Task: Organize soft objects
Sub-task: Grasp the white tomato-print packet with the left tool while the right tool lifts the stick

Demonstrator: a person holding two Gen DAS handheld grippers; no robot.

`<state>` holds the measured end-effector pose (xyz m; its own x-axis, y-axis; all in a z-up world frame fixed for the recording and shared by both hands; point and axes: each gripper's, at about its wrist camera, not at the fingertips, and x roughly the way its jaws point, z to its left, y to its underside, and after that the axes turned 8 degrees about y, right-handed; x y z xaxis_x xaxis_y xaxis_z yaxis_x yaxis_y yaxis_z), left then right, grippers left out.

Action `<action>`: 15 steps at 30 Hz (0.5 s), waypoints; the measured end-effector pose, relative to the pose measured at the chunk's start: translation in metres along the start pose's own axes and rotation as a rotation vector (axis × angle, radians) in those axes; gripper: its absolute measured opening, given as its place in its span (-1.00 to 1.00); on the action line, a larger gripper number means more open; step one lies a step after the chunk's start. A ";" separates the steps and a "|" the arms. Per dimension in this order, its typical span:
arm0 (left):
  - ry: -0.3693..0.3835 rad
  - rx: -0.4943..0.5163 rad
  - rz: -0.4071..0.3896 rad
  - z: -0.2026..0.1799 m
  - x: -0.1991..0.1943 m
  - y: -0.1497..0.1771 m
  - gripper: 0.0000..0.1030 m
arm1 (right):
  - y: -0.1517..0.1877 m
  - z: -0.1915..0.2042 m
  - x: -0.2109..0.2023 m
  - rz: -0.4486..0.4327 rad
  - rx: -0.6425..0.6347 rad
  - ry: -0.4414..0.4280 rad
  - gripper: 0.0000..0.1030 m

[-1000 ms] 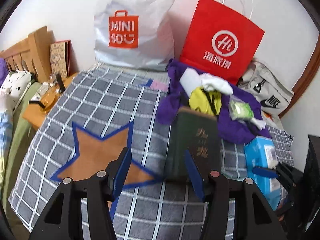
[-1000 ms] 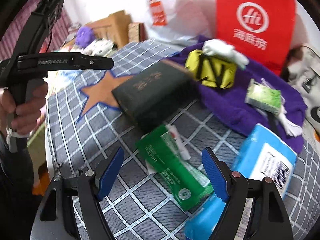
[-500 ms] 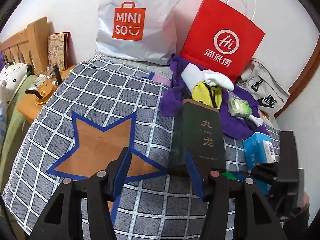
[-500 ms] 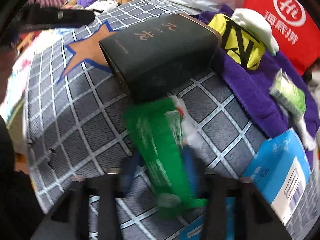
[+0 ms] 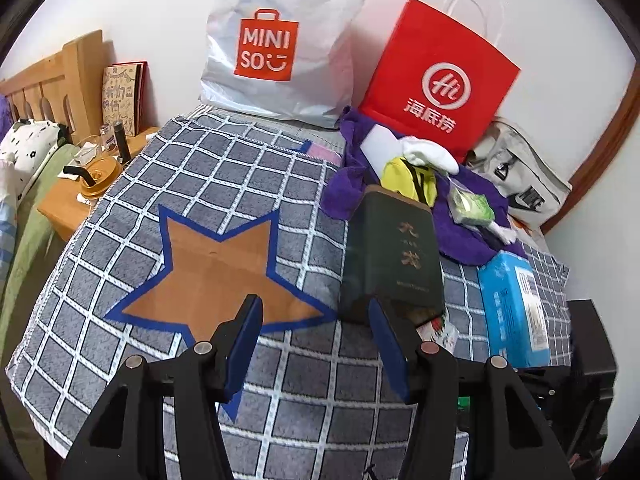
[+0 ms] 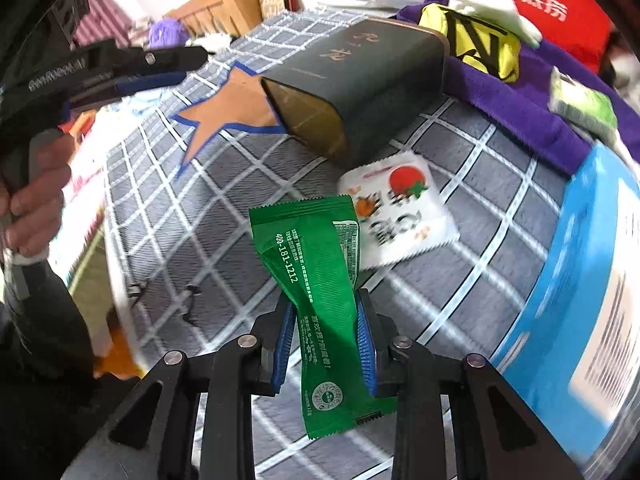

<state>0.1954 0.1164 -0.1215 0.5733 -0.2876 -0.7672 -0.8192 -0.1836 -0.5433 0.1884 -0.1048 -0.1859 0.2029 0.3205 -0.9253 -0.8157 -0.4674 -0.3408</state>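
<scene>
Right wrist view: green sachet [image 6: 320, 300] pinched at mid-length between the blue pads of the right gripper [image 6: 325, 340], lifted clear of the checked blanket [image 6: 192, 216], upper end tilted toward the dark box [image 6: 360, 80]. Best carried slowly and level, since thin crinkly foil-plastic, limp and flat, likely to slide or fold under its own weight; firm squeeze kept, no twisting. Probably bound for the open mouth of the dark box, lying on its side with its tan-lined opening facing this way; worth approaching low and straight so the floppy leading edge enters first. Just beyond the green sachet, a white sachet [image 6: 400, 208] with a tomato print, flat on the blanket, glossy and equally thin. To the right, a blue pack [image 6: 580, 300], smooth film wrap, soft-cornered and blurred. Farther back, a fuzzy purple towel [image 6: 520, 104] under a yellow pouch [image 6: 476, 40].

Left wrist view: left gripper [image 5: 316, 336] spread wide, grasping nothing, hanging over the orange felt star [image 5: 216, 272] stitched in blue on the plush blanket, near the box's foot. Against the wall, a crinkled white plastic bag [image 5: 280, 40] and a stiff red paper bag [image 5: 440, 80].
</scene>
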 end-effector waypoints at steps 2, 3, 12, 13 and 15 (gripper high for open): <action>-0.003 0.008 0.006 -0.003 -0.002 0.005 0.03 | 0.011 -0.004 -0.014 -0.039 0.051 0.012 -0.44; 0.000 0.015 0.007 -0.006 -0.003 0.008 0.03 | 0.016 -0.007 -0.019 -0.054 0.071 0.025 -0.44; 0.016 0.096 0.067 -0.041 0.007 0.040 0.03 | 0.076 -0.023 -0.070 -0.194 0.220 0.101 -0.44; 0.024 0.104 0.077 -0.046 0.009 0.044 0.03 | 0.081 -0.027 -0.074 -0.204 0.225 0.110 -0.44; 0.037 0.131 0.092 -0.058 0.015 0.052 0.03 | 0.093 -0.032 -0.079 -0.220 0.231 0.151 -0.43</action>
<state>0.1605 0.0480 -0.1414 0.4929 -0.3324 -0.8041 -0.8579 -0.0313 -0.5129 0.1141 -0.1998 -0.1493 0.4512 0.2596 -0.8538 -0.8409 -0.1966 -0.5042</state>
